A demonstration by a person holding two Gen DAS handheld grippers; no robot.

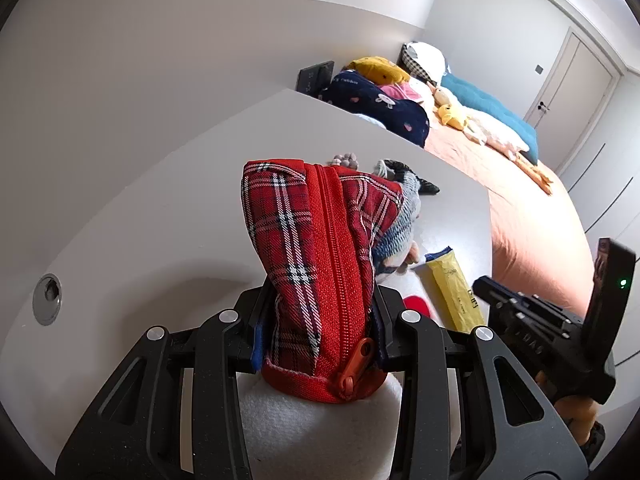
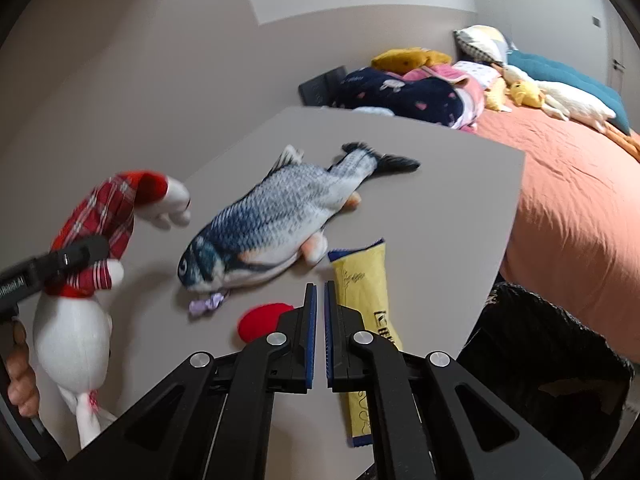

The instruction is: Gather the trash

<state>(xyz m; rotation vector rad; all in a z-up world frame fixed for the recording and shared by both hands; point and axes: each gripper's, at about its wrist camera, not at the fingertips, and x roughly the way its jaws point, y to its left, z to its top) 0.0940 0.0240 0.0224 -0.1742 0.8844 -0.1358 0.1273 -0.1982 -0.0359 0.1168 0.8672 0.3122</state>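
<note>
My left gripper [image 1: 320, 320] is shut on the red plaid dress [image 1: 316, 248] of a white plush doll [image 2: 72, 336] and holds it above the grey table [image 2: 440, 184]. In the right wrist view the doll hangs at the left in the left gripper [image 2: 76, 256]. A yellow snack wrapper [image 2: 368, 320] lies on the table near its right edge, just right of my right gripper [image 2: 320, 292], which is shut and empty above the table. The wrapper also shows in the left wrist view [image 1: 456, 288]. A small purple candy wrapper [image 2: 208, 302] lies by the fish's mouth.
A plush fish [image 2: 280, 216] lies mid-table. A red round object [image 2: 260, 318] sits left of the right gripper. A black trash bag [image 2: 548, 360] is below the table's right edge. A bed [image 2: 568, 200] with pillows and plush toys stands to the right.
</note>
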